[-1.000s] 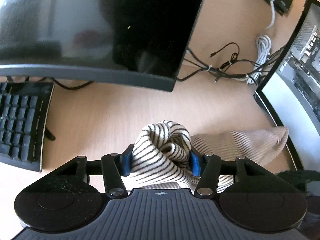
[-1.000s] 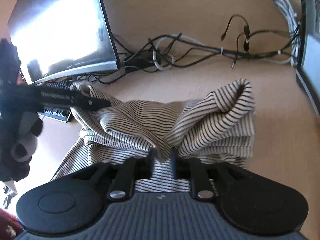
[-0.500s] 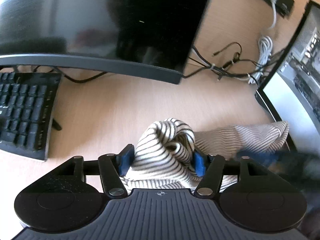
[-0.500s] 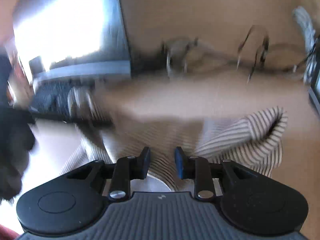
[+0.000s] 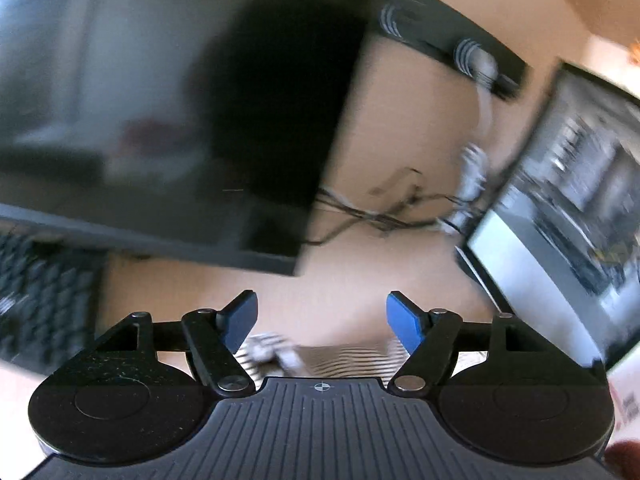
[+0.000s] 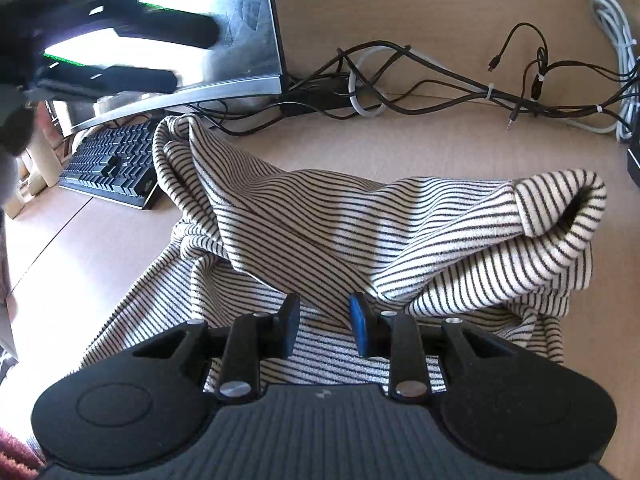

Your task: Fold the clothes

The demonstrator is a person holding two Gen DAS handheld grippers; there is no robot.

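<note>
Behind striped garment (image 6: 360, 232): cables (image 6: 440, 80), keyboard (image 6: 112, 160); left gripper (image 5: 322, 322) fingers opening, empty; right gripper (image 6: 324, 326) fingers apart.

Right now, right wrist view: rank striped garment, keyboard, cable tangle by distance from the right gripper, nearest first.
1. Striped garment: directly at the right gripper, cloth bunched just ahead of its fingertips.
2. Keyboard: far left, past the garment's left edge, under the monitor.
3. Cable tangle: farthest, along the back of the desk.

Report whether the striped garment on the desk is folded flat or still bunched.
Bunched. The cream black-striped knit garment lies in loose ridges on the wooden desk, one rolled opening gaping at its right end; no flat, squared fold shows.
</note>
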